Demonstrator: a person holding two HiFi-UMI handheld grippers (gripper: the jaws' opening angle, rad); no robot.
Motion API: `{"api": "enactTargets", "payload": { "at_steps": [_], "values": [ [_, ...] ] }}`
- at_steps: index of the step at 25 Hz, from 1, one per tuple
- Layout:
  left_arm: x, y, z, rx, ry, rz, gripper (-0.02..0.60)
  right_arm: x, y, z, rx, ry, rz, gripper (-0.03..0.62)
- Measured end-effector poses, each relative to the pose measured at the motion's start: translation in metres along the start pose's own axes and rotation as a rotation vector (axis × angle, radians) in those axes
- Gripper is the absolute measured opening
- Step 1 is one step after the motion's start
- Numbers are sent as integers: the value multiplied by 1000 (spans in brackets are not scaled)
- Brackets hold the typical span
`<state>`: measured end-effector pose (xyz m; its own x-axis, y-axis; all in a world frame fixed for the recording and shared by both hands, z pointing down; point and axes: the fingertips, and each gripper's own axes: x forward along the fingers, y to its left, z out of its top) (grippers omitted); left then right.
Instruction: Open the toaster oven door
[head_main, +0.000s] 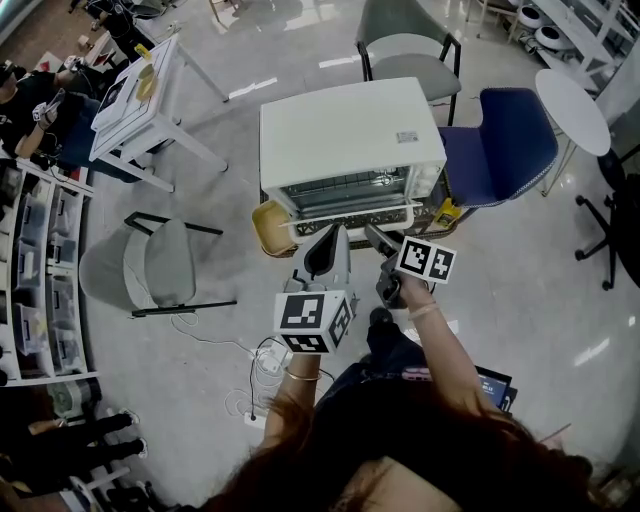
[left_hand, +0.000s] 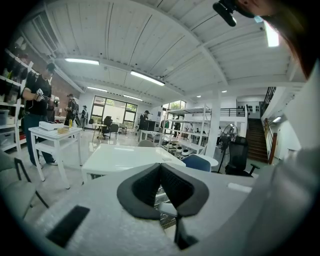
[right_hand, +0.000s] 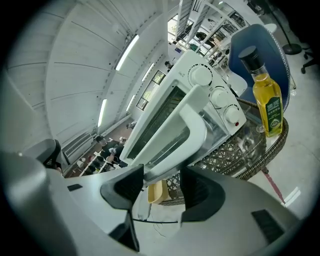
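The white toaster oven (head_main: 350, 135) stands on a wicker table (right_hand: 235, 150), its glass door facing me. In the right gripper view its long white door handle (right_hand: 192, 125) runs down into the gap of my right gripper (right_hand: 161, 186), whose jaws stand wide apart on either side of the handle's end; contact cannot be told. In the head view the right gripper (head_main: 372, 233) is just in front of the handle (head_main: 350, 214). My left gripper (head_main: 334, 236) hovers left of it with its pads pressed together and empty. In its own view the left gripper (left_hand: 161, 167) looks over the oven's top (left_hand: 120, 157).
An oil bottle (right_hand: 267, 100) stands on the wicker table right of the oven's knobs (right_hand: 200, 75). A tan dish (head_main: 272, 228) sits at the oven's left. A blue chair (head_main: 500, 150), a grey chair (head_main: 165, 265), a white table (head_main: 140, 95) and a floor power strip (head_main: 270, 360) surround me.
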<state>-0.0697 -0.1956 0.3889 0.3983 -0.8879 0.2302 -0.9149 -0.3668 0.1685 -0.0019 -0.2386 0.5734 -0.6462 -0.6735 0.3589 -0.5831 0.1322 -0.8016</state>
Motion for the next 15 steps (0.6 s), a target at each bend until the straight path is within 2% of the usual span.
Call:
{"api": "enactTargets", "payload": {
  "at_steps": [15],
  "values": [
    [-11,-2,-9,-13,7,12,15,-7,-6,-14,-4,16,-17,215]
  ]
}}
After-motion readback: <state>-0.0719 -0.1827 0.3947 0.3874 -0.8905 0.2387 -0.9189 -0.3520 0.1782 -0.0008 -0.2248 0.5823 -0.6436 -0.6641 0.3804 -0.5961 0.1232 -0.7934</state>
